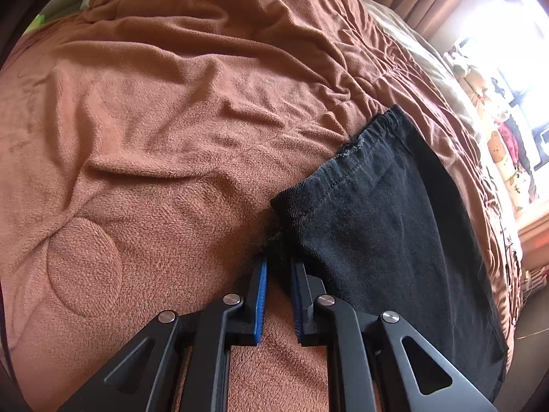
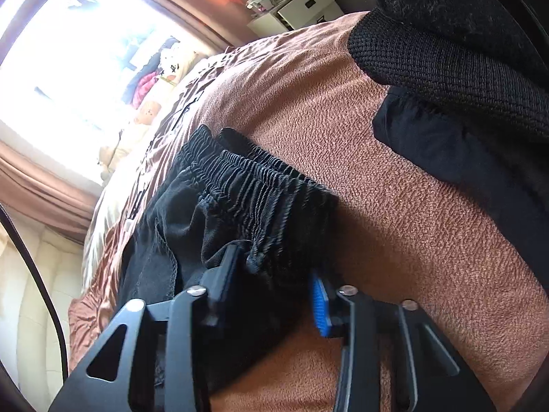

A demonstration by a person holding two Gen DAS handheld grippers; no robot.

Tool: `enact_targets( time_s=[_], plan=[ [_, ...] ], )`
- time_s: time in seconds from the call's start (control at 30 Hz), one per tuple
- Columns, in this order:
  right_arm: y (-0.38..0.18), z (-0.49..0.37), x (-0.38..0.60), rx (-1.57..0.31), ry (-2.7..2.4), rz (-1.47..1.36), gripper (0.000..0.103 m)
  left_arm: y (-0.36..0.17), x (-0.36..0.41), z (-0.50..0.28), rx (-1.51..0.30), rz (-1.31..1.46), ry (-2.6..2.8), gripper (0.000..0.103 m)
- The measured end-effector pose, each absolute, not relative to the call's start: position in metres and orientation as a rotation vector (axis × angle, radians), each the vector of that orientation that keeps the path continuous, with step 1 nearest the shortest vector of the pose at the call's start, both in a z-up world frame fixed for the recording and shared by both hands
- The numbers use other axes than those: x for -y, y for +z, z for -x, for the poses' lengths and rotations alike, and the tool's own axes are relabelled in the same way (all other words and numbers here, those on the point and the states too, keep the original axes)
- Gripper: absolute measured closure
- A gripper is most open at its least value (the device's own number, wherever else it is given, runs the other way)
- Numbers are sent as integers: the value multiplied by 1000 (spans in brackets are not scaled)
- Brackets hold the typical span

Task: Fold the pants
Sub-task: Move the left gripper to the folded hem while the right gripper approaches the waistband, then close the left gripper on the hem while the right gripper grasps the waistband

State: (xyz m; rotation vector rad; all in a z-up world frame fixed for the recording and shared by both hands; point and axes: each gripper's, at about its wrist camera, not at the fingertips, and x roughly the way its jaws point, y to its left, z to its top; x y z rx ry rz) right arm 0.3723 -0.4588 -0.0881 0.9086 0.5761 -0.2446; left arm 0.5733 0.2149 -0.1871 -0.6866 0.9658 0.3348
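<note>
Black pants lie on a brown fleece blanket [image 1: 154, 120]. In the left wrist view their leg end with its stitched hems [image 1: 377, 223] stretches away to the right. My left gripper [image 1: 279, 262] is shut on the near corner of that hem, with dark cloth pinched between the blue pads [image 1: 262, 295]. In the right wrist view the gathered elastic waistband [image 2: 247, 185] lies ahead. My right gripper [image 2: 274, 267] is shut on a bunched fold of the waistband; one finger [image 2: 226, 267] rests on the cloth and a blue pad [image 2: 320, 304] presses from the right.
A person's black knitted sleeve [image 2: 446, 51] and dark clothing [image 2: 429, 144] hang over the blanket at the upper right. The bed edge runs along a bright window [image 2: 85, 51] with curtains [image 2: 44, 185], plush toys [image 2: 171, 65] and a white box [image 2: 302, 7].
</note>
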Motion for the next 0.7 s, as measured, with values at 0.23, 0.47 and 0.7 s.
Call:
enact_targets(
  time_s=[0.23,0.47,0.7],
  plan=[
    [-67,-359,465,-542,-256,-907,94,-167,-224,-575,-911,691,386,95],
    [-65,-359,459,-550,-276,-886,94,-176,-237,-585,-928,721,411,95],
    [-72,-369,458,-603,-271,-892,92,-177,-233,-589,-984,680,405,85]
  ],
)
